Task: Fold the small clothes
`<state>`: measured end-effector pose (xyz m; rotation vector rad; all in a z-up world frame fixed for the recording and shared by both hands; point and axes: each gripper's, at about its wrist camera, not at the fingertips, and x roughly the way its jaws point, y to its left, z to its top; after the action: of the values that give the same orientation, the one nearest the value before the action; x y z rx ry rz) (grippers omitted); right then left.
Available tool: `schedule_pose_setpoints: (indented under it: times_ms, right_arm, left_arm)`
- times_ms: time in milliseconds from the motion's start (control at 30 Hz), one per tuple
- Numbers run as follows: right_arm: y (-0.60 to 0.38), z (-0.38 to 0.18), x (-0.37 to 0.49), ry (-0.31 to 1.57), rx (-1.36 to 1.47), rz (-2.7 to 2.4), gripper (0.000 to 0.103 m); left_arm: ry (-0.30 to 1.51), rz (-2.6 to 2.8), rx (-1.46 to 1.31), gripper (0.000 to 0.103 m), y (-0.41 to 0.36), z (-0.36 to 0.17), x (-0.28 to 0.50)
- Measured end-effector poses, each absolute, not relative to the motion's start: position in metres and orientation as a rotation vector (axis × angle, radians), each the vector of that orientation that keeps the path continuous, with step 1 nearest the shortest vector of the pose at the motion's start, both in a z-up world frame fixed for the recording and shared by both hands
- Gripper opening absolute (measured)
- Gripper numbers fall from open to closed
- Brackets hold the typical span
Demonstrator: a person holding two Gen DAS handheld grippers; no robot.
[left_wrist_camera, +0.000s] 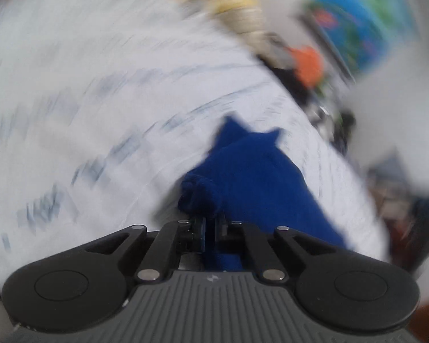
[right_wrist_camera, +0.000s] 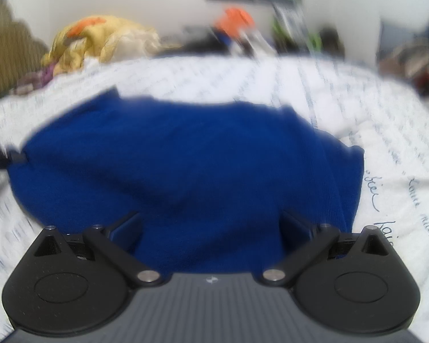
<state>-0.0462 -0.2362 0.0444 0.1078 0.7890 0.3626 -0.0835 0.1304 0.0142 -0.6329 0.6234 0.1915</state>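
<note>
While the blue garment (right_wrist_camera: 186, 165) lies spread on the printed bedsheet (right_wrist_camera: 357, 108), the left gripper (left_wrist_camera: 210, 224) has its fingers clamped on a bunched edge; the right gripper (right_wrist_camera: 211, 225) stands wide apart over the cloth. A fold looks underway; next, carrying that edge across evenly.

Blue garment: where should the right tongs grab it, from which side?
The near hem of the blue garment, probably approached low from the front: that edge lies between the open right tongs, flat on the white sheet. The left tongs already pinch one bunched edge.
</note>
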Motion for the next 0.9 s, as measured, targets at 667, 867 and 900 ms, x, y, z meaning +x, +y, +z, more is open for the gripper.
schedule_pose_setpoints:
  times_ms: [667,867,900]
  right_arm:
    - [-0.135,0.009,0.152,1.180,0.525,0.719,0.078]
    - [-0.148,0.015,0.148,1.084,0.488,0.728,0.010]
    - [-0.158,0.023,0.143,1.047,0.474,0.727,0.010]
  left_arm:
    - [0.388,-0.169,0.372,0.007,-0.019,0.014,-0.123]
    - [0.358,-0.228,0.410,0.007,-0.033,0.022,-0.119]
    - [0.343,-0.263,0.404,0.007,-0.038,0.028,-0.119]
